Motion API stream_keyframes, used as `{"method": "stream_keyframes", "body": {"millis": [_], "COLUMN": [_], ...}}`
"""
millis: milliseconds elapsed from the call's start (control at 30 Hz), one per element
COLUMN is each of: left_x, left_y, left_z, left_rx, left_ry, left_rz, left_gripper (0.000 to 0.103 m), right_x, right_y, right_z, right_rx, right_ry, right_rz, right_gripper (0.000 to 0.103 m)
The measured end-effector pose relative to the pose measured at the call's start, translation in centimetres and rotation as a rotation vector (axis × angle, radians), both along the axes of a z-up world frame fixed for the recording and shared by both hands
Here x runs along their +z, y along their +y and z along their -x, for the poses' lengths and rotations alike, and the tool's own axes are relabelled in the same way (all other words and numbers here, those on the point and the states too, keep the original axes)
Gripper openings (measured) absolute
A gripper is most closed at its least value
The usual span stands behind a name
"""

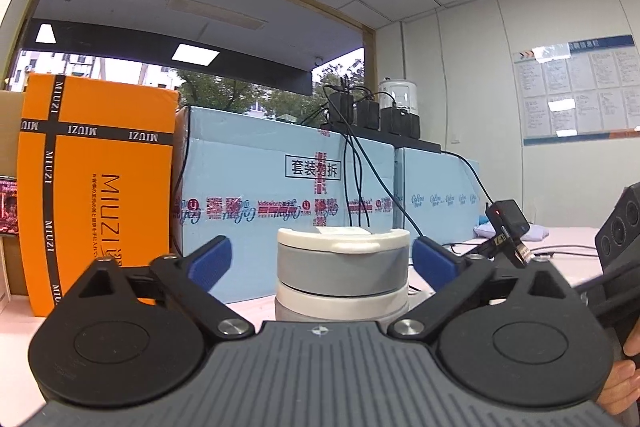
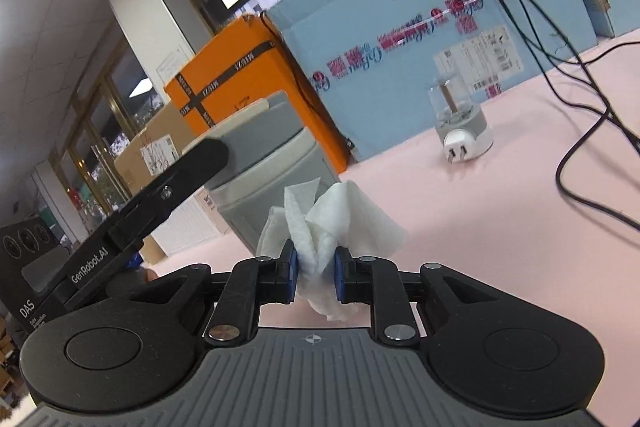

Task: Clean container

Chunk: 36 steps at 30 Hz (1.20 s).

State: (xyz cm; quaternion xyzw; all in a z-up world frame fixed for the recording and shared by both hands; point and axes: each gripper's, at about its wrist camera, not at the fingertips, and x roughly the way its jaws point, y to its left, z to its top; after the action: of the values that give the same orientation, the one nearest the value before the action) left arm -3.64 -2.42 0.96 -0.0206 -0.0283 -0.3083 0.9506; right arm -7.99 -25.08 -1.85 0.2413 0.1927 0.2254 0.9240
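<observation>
A round grey container (image 1: 340,269) with a white lid and a white band stands upright on the pink table. My left gripper (image 1: 321,243) is open, with a blue-padded finger on each side of the container and a gap on both sides. In the right wrist view the same container (image 2: 280,155) stands at centre left, with a black finger (image 2: 188,171) of the left gripper across its near side. My right gripper (image 2: 315,251) is shut on a crumpled white tissue (image 2: 344,215), held a little to the right of the container and above the table.
An orange box (image 1: 96,187) and pale blue boxes (image 1: 256,163) stand close behind the container. Black cables (image 2: 592,115) trail over the pink table (image 2: 500,227). A small clear jar on a grey base with a plug (image 2: 460,131) sits further back. A hand (image 1: 628,375) shows at the right edge.
</observation>
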Motion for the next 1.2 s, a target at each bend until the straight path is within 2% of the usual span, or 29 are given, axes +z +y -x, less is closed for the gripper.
{"method": "stream_keyframes", "body": {"millis": [100,267,367,467,567,733,900,967,1033,1067,1200], "left_x": [0.2,0.5,0.5,0.5,0.7,0.5,0.2,0.0,-0.1,-0.1,0.1], "left_y": [-0.3,-1.3,-2.6,-4.3,-6.3,-9.2,-10.3,-10.4,-10.0,-9.7,-8.4], "left_z": [0.4,0.7,1.1,1.9,2.3,1.4,-0.1,-0.3,-0.3,-0.3,-0.4], "left_rx": [0.010,0.055,0.120,0.148,0.209,0.377,0.539,0.546,0.523,0.499,0.414], "left_ry": [-0.015,0.009,0.015,0.010,0.022,0.054,0.097,0.072,0.058,0.062,0.067], "left_rz": [-0.014,-0.035,-0.072,-0.097,-0.084,-0.074,-0.053,-0.048,-0.047,-0.046,-0.056], "left_gripper": [0.103,0.103,0.103,0.103,0.103,0.103,0.103,0.101,0.080,0.078,0.078], "right_x": [-0.7,-1.8,-2.5,-2.7,-3.0,-3.5,-4.1,-4.1,-4.2,-4.2,-4.3], "right_y": [-1.7,-4.4,-5.1,-5.5,-5.8,-6.0,-6.4,-6.4,-6.5,-6.5,-6.6], "right_z": [-0.5,-1.2,-1.4,-1.4,-1.4,-1.4,-1.5,-1.4,-1.3,-1.3,-1.3], "right_rx": [0.005,0.013,0.034,0.029,0.009,-0.025,-0.051,-0.061,-0.061,-0.061,-0.057], "right_ry": [-0.012,-0.032,-0.023,-0.016,-0.003,0.031,0.062,0.057,0.056,0.056,0.055], "right_rz": [-0.145,-0.384,-0.455,-0.482,-0.499,-0.507,-0.524,-0.525,-0.531,-0.534,-0.536], "right_gripper": [0.018,0.018,0.018,0.019,0.019,0.019,0.018,0.018,0.018,0.018,0.018]}}
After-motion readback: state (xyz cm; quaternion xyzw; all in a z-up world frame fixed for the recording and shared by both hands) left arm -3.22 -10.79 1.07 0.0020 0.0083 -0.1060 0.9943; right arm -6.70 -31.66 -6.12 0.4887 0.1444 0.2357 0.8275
